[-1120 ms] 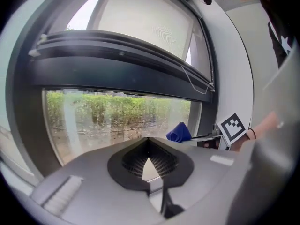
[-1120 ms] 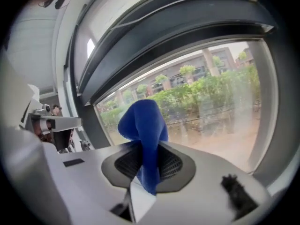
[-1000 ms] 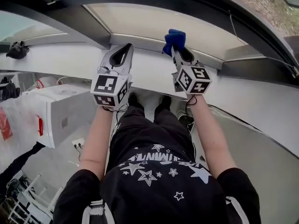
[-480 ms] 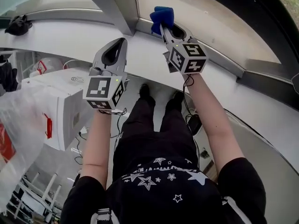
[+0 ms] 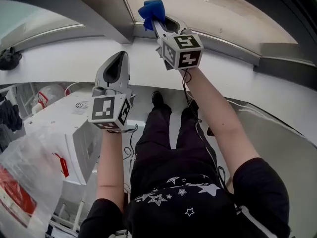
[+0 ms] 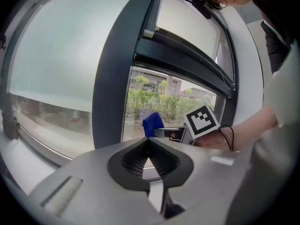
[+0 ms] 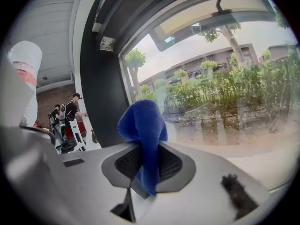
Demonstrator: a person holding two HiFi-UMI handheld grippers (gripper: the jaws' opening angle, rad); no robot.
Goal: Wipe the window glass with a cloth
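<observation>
My right gripper (image 5: 157,20) is shut on a blue cloth (image 5: 151,10), which it holds up at the lower left corner of the window glass (image 5: 208,14). In the right gripper view the blue cloth (image 7: 143,125) bunches out from between the jaws, close to the glass (image 7: 225,93) and next to the dark frame post (image 7: 101,88). My left gripper (image 5: 119,63) hangs lower and to the left, above the white sill (image 5: 69,58), its jaws closed on nothing. The left gripper view shows the shut left gripper (image 6: 148,144), with the blue cloth (image 6: 152,123) and right gripper beyond it.
A dark grey frame post (image 5: 106,9) divides the glass from a frosted pane (image 5: 25,19) on the left. Below stand a white appliance (image 5: 64,128) and a clear plastic bag (image 5: 25,177). A black object (image 5: 7,58) lies on the sill at far left.
My right gripper with the cloth has moved left along the glass toward the frame post. The left gripper has dropped slightly and stays shut.
</observation>
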